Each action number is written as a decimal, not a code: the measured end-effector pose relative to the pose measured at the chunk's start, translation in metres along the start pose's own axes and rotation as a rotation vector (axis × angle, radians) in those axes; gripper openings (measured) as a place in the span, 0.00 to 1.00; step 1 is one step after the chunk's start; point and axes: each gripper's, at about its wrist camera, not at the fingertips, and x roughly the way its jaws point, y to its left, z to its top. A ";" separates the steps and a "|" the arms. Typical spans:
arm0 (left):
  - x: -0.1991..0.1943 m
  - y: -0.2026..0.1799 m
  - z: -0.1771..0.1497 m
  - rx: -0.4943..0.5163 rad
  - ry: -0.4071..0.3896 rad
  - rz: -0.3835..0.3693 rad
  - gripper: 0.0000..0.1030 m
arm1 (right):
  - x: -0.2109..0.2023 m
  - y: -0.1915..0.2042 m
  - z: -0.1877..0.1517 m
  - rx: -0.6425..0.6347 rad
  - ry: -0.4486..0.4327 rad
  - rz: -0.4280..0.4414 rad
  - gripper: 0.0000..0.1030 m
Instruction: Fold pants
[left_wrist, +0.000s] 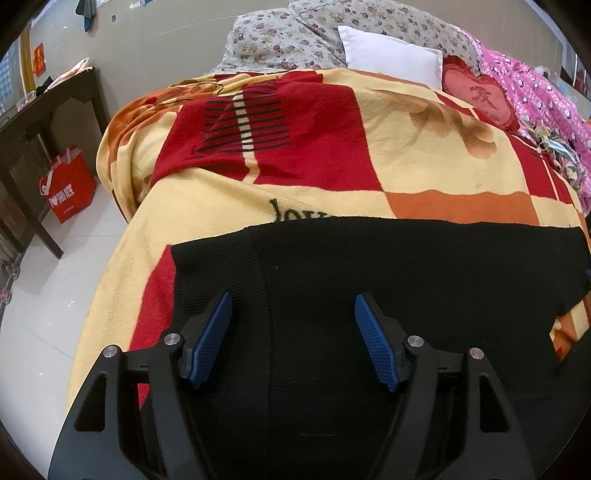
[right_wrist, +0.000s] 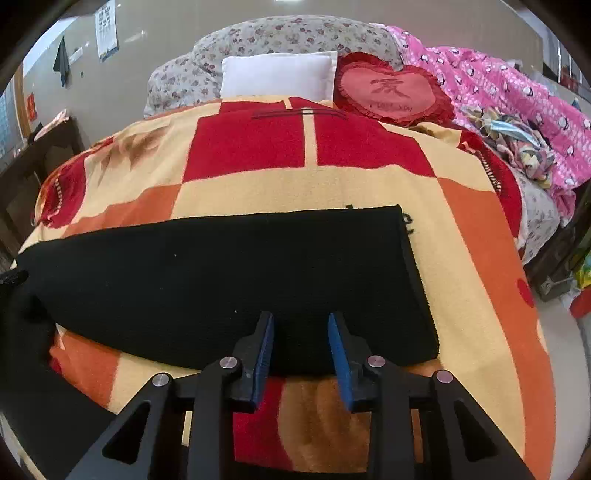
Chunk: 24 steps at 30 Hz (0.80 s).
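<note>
Black ribbed pants (left_wrist: 369, 266) lie flat across the near part of a red, yellow and orange blanket (left_wrist: 303, 147) on a bed. In the right wrist view the pants (right_wrist: 221, 266) form a wide dark band whose right end is a straight edge. My left gripper (left_wrist: 293, 306) is open and empty, its blue pads hovering just above the pants near their left end. My right gripper (right_wrist: 301, 325) is open and empty over the near edge of the pants, close to their right end.
A white pillow (right_wrist: 277, 75), a red heart cushion (right_wrist: 393, 90), floral bedding (right_wrist: 280, 35) and a pink quilt (right_wrist: 517, 96) lie at the bed's head and right side. A dark wooden table (left_wrist: 44, 122) and a red bag (left_wrist: 68, 188) stand on the floor to the left.
</note>
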 end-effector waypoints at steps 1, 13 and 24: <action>0.000 0.000 0.000 0.001 0.000 0.001 0.68 | 0.001 0.002 0.001 -0.006 0.001 -0.012 0.30; 0.000 0.001 0.000 -0.007 0.006 -0.003 0.70 | 0.002 -0.002 0.003 0.015 0.004 -0.017 0.34; -0.045 0.106 0.029 0.018 -0.074 -0.040 0.69 | 0.002 -0.003 0.004 0.015 0.004 -0.018 0.35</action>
